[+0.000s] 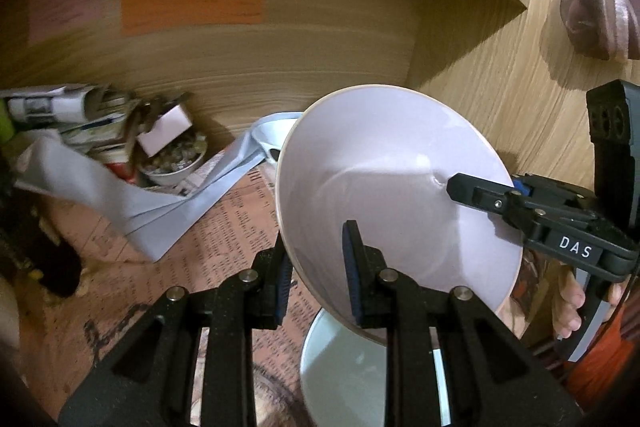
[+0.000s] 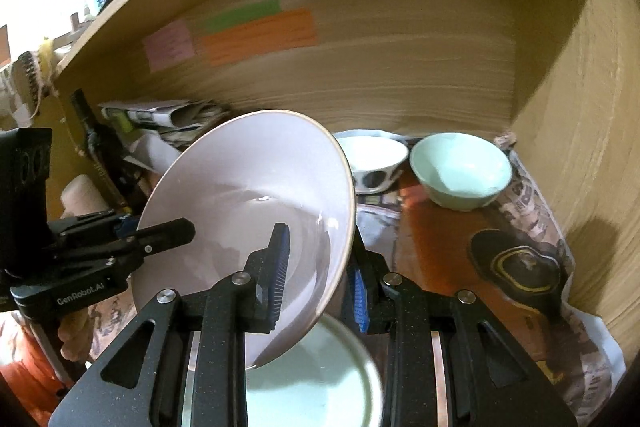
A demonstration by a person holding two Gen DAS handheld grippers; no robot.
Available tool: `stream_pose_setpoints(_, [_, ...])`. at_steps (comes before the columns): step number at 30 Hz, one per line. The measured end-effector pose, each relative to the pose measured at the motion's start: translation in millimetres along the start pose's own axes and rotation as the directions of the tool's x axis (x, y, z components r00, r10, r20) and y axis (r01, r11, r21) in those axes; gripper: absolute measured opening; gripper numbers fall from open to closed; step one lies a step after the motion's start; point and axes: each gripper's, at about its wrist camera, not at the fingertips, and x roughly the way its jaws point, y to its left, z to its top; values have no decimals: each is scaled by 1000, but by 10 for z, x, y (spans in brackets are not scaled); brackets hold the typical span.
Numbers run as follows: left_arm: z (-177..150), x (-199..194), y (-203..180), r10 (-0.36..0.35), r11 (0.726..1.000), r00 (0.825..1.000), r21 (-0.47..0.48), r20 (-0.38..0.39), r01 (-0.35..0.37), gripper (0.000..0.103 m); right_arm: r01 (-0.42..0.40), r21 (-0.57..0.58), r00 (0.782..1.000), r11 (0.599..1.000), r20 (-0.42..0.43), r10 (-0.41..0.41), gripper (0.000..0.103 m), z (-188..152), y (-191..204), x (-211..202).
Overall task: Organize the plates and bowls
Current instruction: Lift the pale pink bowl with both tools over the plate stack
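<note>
Left wrist view shows us our left gripper (image 1: 318, 273) clamping the near rim of a pale pink plate (image 1: 384, 179), tilted and raised above a pale green plate (image 1: 340, 379). Our right gripper (image 1: 460, 187) pinches the plate's far side. In the right wrist view, our right gripper (image 2: 320, 279) bites the rim while the left one (image 2: 176, 231) grips the opposite edge. Behind, on the shelf (image 2: 432, 239), a spotted bowl (image 2: 374, 163) and a green bowl (image 2: 460, 171) stand side by side.
</note>
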Motion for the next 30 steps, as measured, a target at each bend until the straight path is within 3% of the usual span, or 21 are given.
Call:
stream_pose_setpoints(19, [-585,-866,547,99,992,994,-88,53,-94,23,-117,-89,993,989,-20,116,25,-294,875,-26])
stream_pose_setpoints(30, [-914,-1094,763,152,980,988,-139,35,-146,24,-180,-114,982,977,-72,172,25,-465,1231,89])
